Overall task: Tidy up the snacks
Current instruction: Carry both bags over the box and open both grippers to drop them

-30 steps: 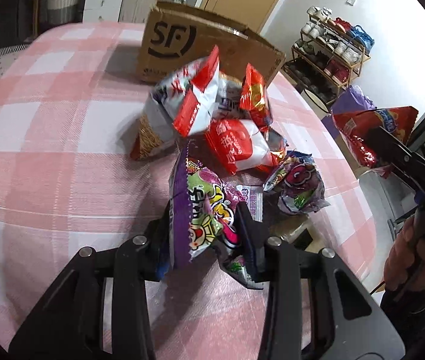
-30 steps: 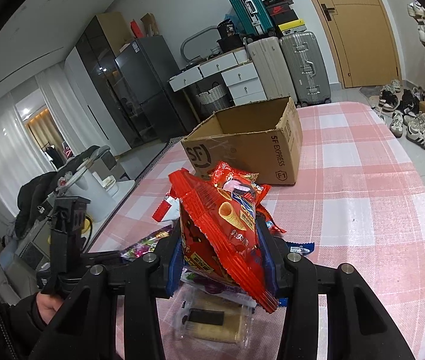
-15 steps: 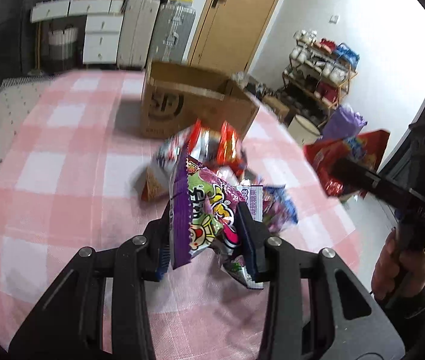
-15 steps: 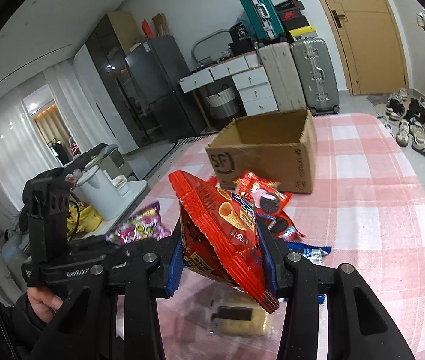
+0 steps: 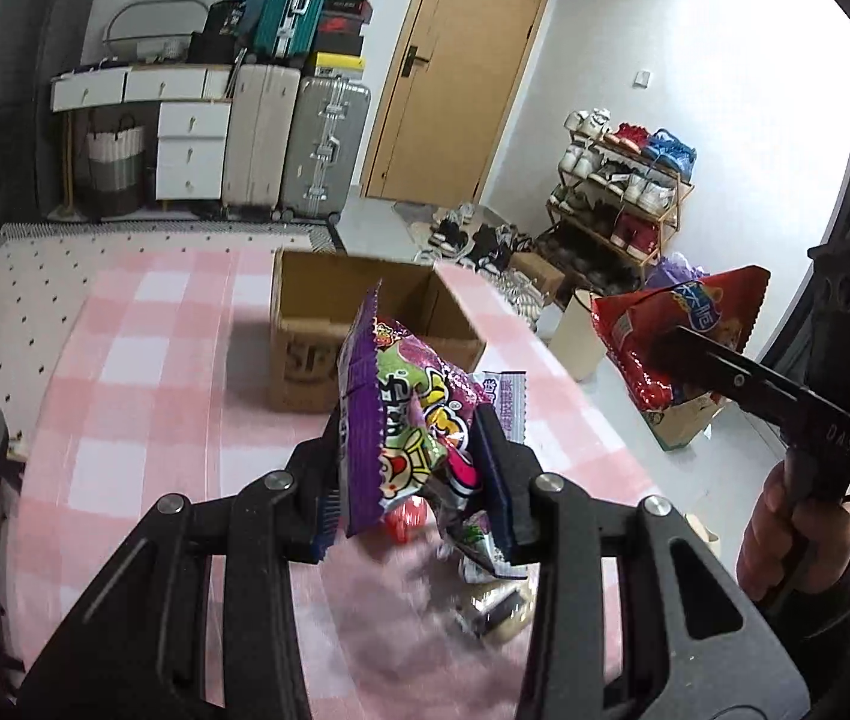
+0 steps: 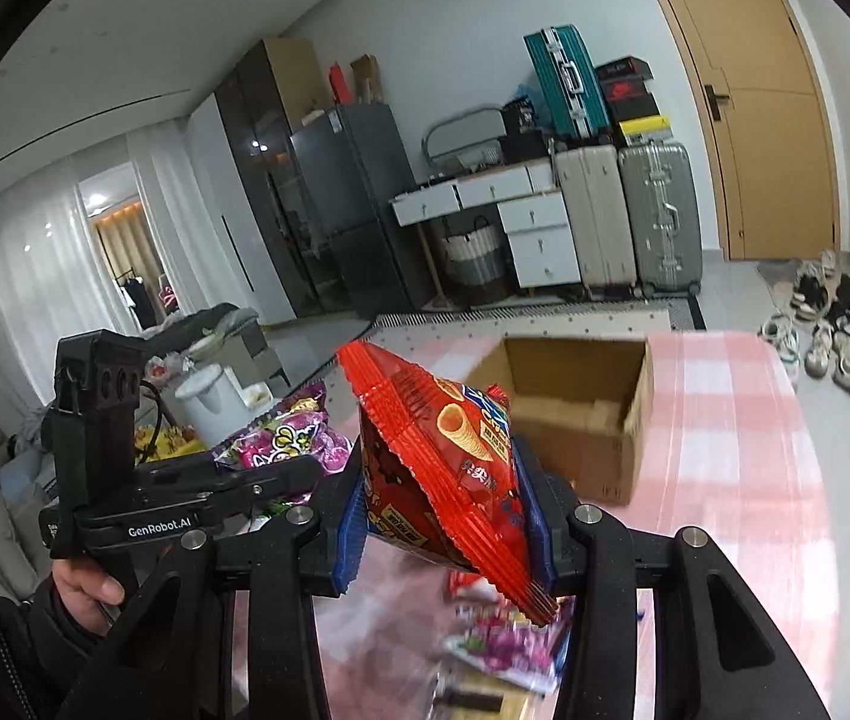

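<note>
The left gripper (image 5: 419,468) pinches a crinkly purple bag (image 5: 407,426). The right gripper (image 6: 442,516) pinches a shiny red bag (image 6: 454,456). Both bags hang above the checked cloth (image 5: 143,372); the open brown box (image 5: 359,324) sits at 12 o'clock.

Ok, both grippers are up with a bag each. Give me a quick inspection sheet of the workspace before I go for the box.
Surface: table under a pink and white checked cloth.
Job's things: purple snack bag and red snack bag, both held off the table; open cardboard box beyond them.
Clutter: a few loose packets below the grippers, blurred.
Grippers: left gripper shut on the purple bag; right gripper shut on the red bag.
Cables: nothing seen.
Surroundings: suitcases, shoe rack, wooden door, fridge.
</note>
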`<move>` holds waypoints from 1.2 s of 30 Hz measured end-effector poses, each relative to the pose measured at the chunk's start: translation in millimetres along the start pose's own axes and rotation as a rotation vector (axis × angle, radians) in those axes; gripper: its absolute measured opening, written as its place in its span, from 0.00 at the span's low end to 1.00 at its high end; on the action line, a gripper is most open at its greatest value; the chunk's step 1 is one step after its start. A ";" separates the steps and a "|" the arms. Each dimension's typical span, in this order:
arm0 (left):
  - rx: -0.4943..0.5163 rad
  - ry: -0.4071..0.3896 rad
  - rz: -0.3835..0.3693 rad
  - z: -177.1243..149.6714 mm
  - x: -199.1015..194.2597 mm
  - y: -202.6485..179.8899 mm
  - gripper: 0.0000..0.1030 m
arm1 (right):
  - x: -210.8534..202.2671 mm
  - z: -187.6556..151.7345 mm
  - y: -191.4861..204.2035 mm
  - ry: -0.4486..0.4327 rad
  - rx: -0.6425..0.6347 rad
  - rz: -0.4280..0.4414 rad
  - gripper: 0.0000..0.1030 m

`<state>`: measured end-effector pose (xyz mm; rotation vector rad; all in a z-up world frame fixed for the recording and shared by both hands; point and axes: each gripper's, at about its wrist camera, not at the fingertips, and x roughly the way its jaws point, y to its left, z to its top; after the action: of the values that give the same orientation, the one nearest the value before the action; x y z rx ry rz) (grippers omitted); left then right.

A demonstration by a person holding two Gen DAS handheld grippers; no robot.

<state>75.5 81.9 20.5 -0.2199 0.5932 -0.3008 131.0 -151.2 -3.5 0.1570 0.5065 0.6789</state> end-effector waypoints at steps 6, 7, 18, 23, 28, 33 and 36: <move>0.023 -0.018 0.002 48.8 9.6 -7.6 0.35 | 9.4 33.5 -1.2 -0.016 -0.020 0.008 0.42; 0.019 -0.010 -0.002 57.6 14.2 -6.8 0.35 | 13.4 40.2 -2.4 -0.014 -0.022 0.009 0.42; 0.013 0.070 0.013 125.4 99.1 4.6 0.35 | 74.4 83.9 -33.7 0.012 -0.010 -0.008 0.42; -0.005 0.105 0.037 136.8 143.6 11.9 0.35 | 113.4 94.6 -61.9 0.048 0.026 -0.035 0.42; 0.006 0.142 0.063 148.5 192.2 23.4 0.35 | 145.9 112.3 -89.3 0.063 0.032 -0.054 0.42; 0.011 0.191 0.071 150.5 238.1 34.3 0.35 | 180.2 114.8 -111.4 0.110 0.036 -0.071 0.42; 0.015 0.218 0.073 145.5 264.0 41.7 0.35 | 205.4 108.9 -121.2 0.153 0.031 -0.082 0.42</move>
<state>376.5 48.1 -9.7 -0.1517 0.8127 -0.2604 389.1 -111.6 -26.6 0.1133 0.6669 0.6052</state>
